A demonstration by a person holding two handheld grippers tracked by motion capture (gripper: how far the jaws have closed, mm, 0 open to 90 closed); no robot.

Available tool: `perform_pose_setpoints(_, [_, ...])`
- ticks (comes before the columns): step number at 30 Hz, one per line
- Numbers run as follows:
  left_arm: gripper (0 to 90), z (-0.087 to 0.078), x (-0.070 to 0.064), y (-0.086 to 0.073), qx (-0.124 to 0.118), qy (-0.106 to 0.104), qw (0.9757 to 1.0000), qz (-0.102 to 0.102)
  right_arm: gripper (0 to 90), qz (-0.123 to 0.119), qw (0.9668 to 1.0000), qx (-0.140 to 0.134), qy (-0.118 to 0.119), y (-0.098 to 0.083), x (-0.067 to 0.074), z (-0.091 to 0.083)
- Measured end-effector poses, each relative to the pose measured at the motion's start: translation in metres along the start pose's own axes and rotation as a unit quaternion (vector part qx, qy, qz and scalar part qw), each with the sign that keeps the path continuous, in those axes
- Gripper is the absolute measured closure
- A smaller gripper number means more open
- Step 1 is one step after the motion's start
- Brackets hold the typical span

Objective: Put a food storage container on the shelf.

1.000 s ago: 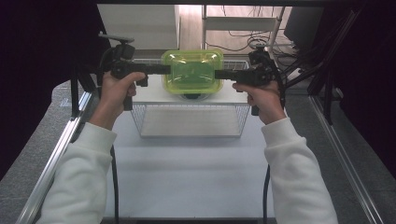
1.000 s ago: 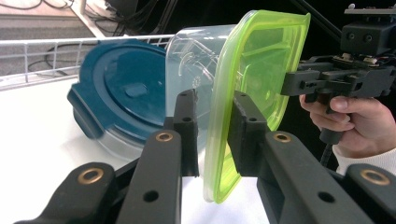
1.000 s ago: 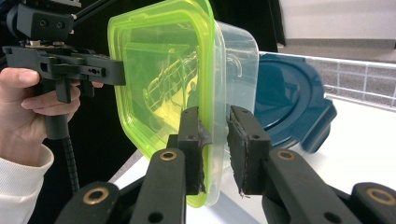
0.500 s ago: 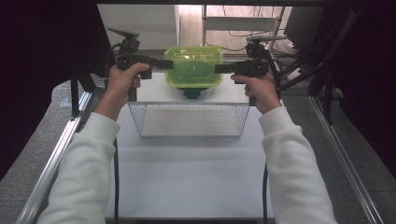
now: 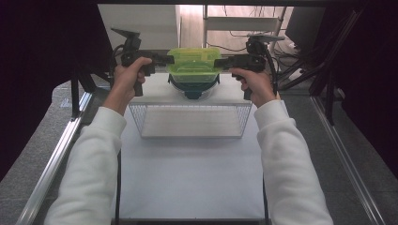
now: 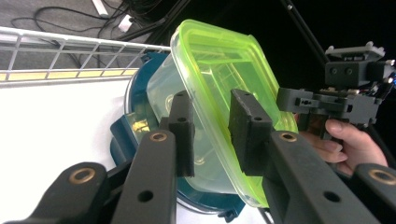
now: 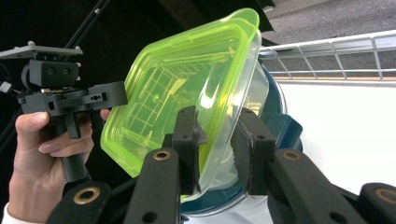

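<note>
Beyond the desk (image 5: 187, 183) and wire basket (image 5: 190, 119), the container (image 5: 195, 65) is pinched by its left and right rims between the left hand-held gripper (image 5: 170, 59) and right hand-held gripper (image 5: 218, 63), whose jaws have just been easing, above a blue bowl (image 5: 193, 88).

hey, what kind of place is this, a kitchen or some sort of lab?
Most likely a lab recording bench, not a kitchen: a white tabletop framed by metal rails, loose cables on the floor behind, and dark curtains around it.

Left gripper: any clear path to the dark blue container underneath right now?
Probably not. The left gripper straddles the rim of the green-lidded tub, which sits over the dark blue container and blocks the way from above.
</note>
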State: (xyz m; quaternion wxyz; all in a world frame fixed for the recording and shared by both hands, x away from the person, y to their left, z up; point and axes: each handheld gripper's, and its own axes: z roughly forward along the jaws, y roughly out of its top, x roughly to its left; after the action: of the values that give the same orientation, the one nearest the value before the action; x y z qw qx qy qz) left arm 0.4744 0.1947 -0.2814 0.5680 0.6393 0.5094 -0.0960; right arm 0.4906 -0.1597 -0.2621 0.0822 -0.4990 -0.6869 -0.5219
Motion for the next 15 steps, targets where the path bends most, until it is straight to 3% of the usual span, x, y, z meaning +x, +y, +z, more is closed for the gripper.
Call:
perform_pose_setpoints(6, [68.7,0.0026,0.0016,-0.0011,-0.006,0.003,1.0000,0.001,68.5,0.018,0.9998,-0.007,0.008,-0.0006,-0.0037,0.0017])
perform_pose_setpoints(9, [64.5,0.0044,0.0025,-0.0017,-0.006,0.002,1.0000,-0.003,65.0,0.012,0.9998,-0.011,0.009,-0.0013,-0.0026,0.0026])
perform_pose_setpoints(11, [58.4,0.0055,0.0024,-0.0021,-0.013,0.004,0.9999,-0.003,57.4,0.006,0.9999,-0.011,0.010,-0.0017,-0.0010,0.0040])
perform_pose_setpoints(14, [36.8,0.0039,0.0005,-0.0014,-0.045,0.000,0.9990,-0.003,33.0,-0.008,0.9995,-0.026,-0.012,-0.0025,0.0042,0.0060])
perform_pose_setpoints(15, [31.0,0.0018,-0.0004,-0.0013,-0.058,0.000,0.9983,-0.001,28.5,-0.013,0.9992,-0.031,-0.021,-0.0028,0.0054,0.0052])
